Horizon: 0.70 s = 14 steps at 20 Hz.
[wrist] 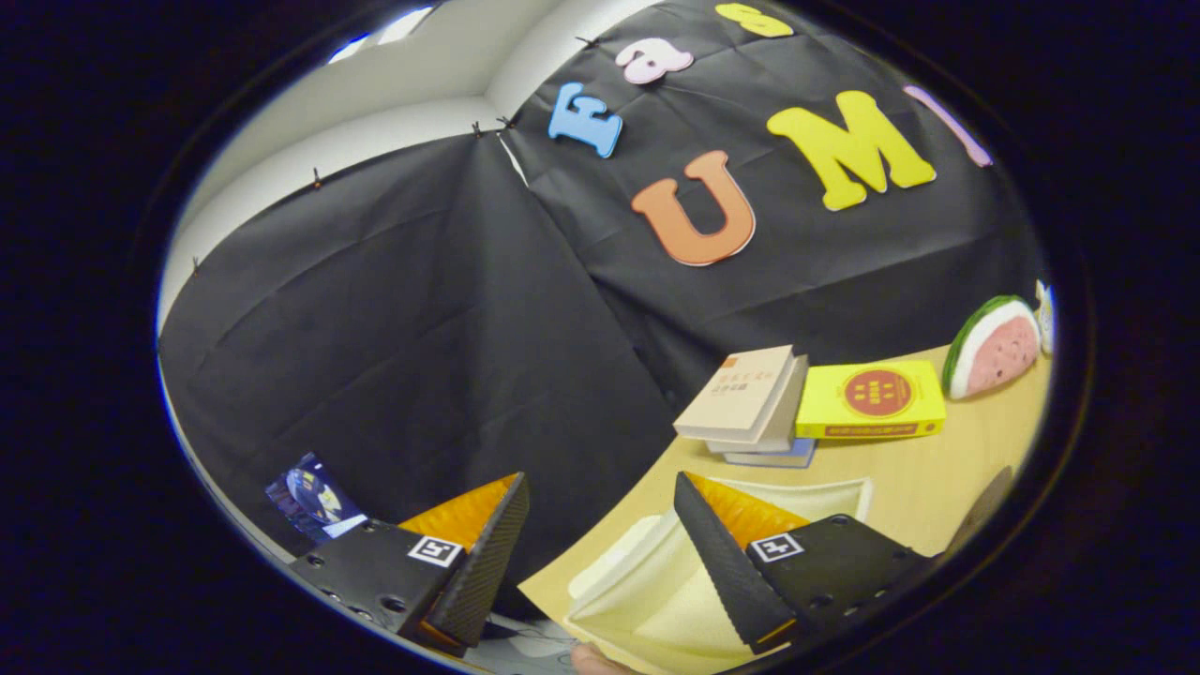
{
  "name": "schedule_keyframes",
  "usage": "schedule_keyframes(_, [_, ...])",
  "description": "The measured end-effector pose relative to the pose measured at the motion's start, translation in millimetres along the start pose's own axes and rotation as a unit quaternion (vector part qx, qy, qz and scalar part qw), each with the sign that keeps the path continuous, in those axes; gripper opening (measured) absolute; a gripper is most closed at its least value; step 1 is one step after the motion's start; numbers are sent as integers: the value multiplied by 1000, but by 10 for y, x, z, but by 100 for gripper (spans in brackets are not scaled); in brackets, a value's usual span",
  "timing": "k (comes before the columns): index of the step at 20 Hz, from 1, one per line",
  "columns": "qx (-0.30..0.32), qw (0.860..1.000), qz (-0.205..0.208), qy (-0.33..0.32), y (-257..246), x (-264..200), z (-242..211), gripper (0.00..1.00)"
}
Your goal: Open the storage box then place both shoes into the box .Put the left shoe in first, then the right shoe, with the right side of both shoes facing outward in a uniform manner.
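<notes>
The claw [600,525] is released, its two fingers spread wide with nothing between them but the black cloth wall and a corner of the worktop [947,487]. The whole view is tilted, so the wooden worktop slopes up to the right.

Just left of the left finger [483,562], low down and off the worktop, lies a small dark blue printed card or packet [314,497]; what it is cannot be told. The left finger itself hangs over the cloth, clear of the worktop.

The right finger [727,562] stands over the pale cream storage box [656,600], which sits at the near corner of the worktop, directly under and just ahead of that finger. Its rim shows on both sides of the finger, with a flat cream panel [816,495] beyond the fingertip. Whether that panel is the box's lid, and whether the box is open, cannot be told. No finger visibly touches the box.

Beyond the right finger, well apart from the box, a small stack of books [750,403] rests near the wall, a beige one uppermost. Touching its right side is a yellow box-like book [872,401] with a red round mark. Further right, near the wall, stands a watermelon-slice soft toy [994,347], and just past it a small pale object [1043,314] too cut off to identify.
</notes>
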<state>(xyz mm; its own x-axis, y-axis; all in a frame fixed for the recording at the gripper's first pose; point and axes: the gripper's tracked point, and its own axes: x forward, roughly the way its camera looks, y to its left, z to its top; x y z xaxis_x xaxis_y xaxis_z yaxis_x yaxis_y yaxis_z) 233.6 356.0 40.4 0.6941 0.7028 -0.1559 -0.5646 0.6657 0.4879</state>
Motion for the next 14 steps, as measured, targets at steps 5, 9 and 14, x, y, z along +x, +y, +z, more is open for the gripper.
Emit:
schedule_keyframes(5, [-19,997,-74,-12,-754,-430,-38,95])
schedule_keyframes(9, [-20,988,-154,-4,-1512,-755,-142,96])
schedule_keyframes(14, [-38,965,-257,22,-2356,-1215,-314,95])
